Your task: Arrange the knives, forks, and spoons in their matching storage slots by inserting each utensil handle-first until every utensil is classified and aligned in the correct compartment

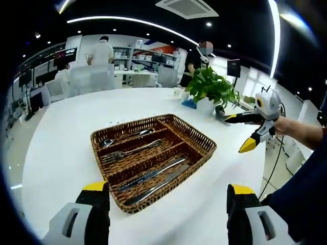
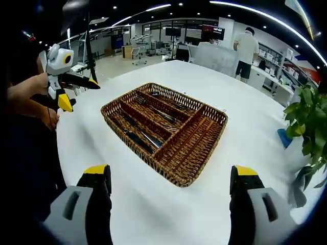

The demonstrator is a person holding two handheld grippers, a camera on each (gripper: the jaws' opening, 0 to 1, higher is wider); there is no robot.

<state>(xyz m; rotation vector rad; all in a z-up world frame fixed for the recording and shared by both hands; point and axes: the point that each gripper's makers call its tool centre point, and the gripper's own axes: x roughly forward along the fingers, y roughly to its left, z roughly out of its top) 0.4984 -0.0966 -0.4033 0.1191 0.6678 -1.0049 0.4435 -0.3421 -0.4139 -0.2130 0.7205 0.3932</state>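
A brown wicker cutlery tray (image 1: pixel 204 140) sits on the white round table (image 1: pixel 61 153). Its three long slots hold spoons (image 1: pixel 122 138), forks (image 1: pixel 130 151) and knives (image 1: pixel 150 178); the crosswise compartment at its end looks empty. My left gripper (image 1: pixel 167 194) is open and empty, just short of the tray's near corner. My right gripper (image 1: pixel 237 132) hovers open to the right of the tray, held in a hand. In the right gripper view the tray (image 2: pixel 212 115) lies ahead of my open right gripper (image 2: pixel 171 176), knives (image 2: pixel 137 135) in the left slot, and the left gripper (image 2: pixel 79 94) floats open at far left.
A potted green plant (image 1: pixel 209 87) stands at the table's far right edge beside a blue object (image 1: pixel 189 103); the plant (image 2: pixel 306 122) is at the right in the right gripper view. People and desks are in the background. Bare table surrounds the tray.
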